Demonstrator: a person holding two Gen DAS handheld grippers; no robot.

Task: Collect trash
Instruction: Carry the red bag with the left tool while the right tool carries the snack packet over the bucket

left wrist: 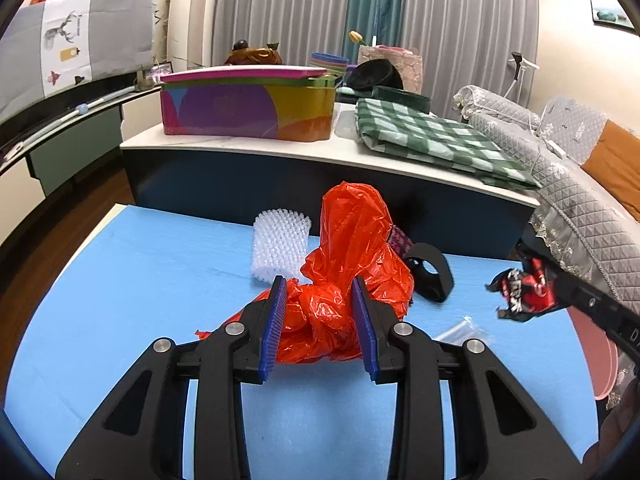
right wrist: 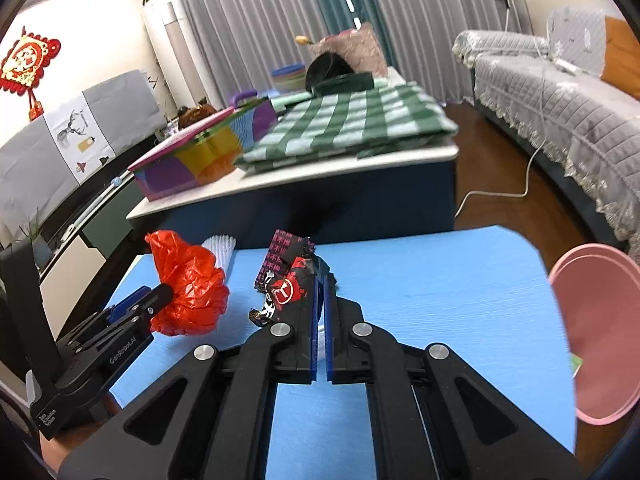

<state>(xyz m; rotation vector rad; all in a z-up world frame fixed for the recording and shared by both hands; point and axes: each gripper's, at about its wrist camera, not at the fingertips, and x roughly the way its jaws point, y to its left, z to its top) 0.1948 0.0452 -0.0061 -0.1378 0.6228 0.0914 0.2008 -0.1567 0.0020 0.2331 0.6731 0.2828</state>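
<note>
My left gripper [left wrist: 320, 286] is closed on a crumpled red plastic bag [left wrist: 352, 256] over the blue table; the bag bulges between the blue pads. It also shows in the right wrist view [right wrist: 188, 284]. My right gripper [right wrist: 321, 280] is shut on a red-and-black snack wrapper [right wrist: 286, 290], held above the table; it also shows in the left wrist view [left wrist: 524, 292]. A white foam fruit net [left wrist: 280, 244] lies behind the bag. A small clear plastic scrap [left wrist: 460, 330] lies on the table.
A black ring-shaped holder [left wrist: 430, 272] sits right of the bag. A pink bin [right wrist: 596, 332] stands off the table's right edge. A low white table [left wrist: 240, 146] with a colourful box and checked cloth lies beyond. A grey sofa [right wrist: 560, 92] is at right.
</note>
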